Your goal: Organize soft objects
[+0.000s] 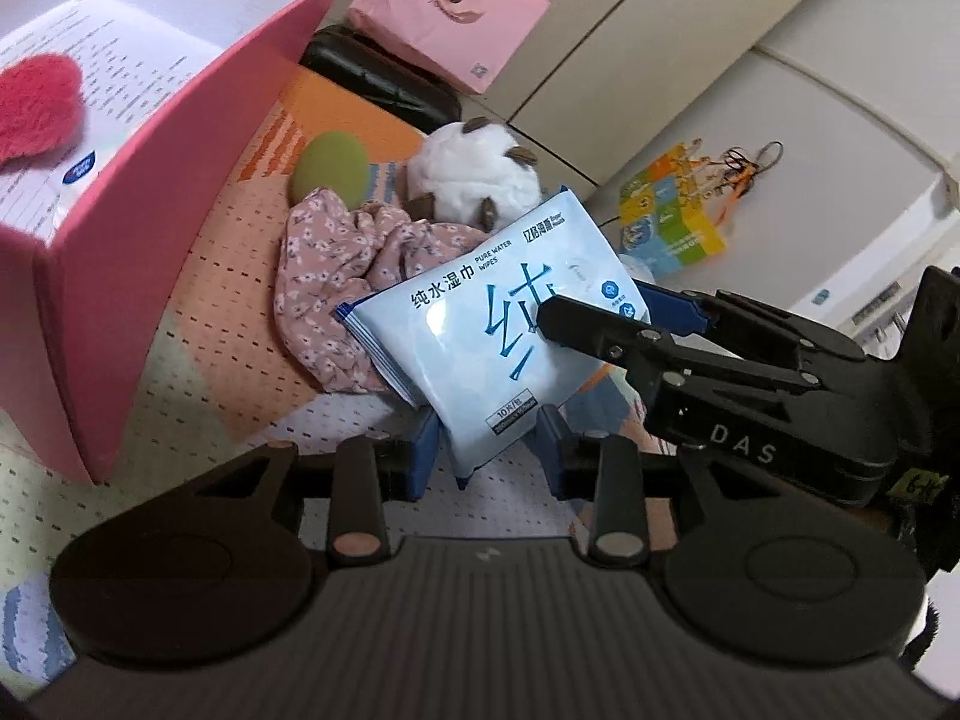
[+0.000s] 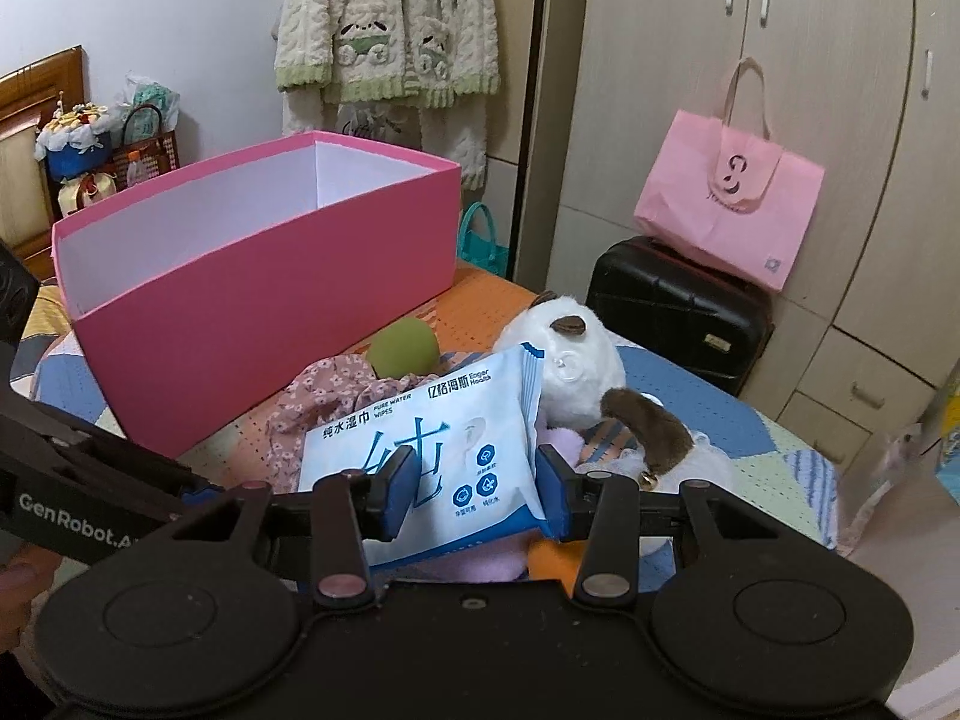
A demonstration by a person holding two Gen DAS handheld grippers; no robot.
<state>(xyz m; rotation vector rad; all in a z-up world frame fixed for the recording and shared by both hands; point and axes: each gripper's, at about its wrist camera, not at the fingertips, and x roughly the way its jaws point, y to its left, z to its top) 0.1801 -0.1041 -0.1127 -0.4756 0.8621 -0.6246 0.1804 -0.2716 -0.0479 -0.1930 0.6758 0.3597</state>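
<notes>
Right tool (image 2: 474,495) angled down, clamping wipes pack (image 2: 420,450)

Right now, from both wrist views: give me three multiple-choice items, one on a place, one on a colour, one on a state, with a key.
1. Where is the green ball?
A. inside the box
B. on the bed beside the box
C. on the suitcase

2. What colour is the box's outside?
A. pink
B. blue
C. white

3. What does the right gripper hold?
A. nothing
B. the plush toy
C. the pack of wipes

Key:
1 B, the ball lies on the bed cover by the floral cloth.
2 A, its outer walls are pink.
3 C, both of its pads press the pack of wipes.
</notes>
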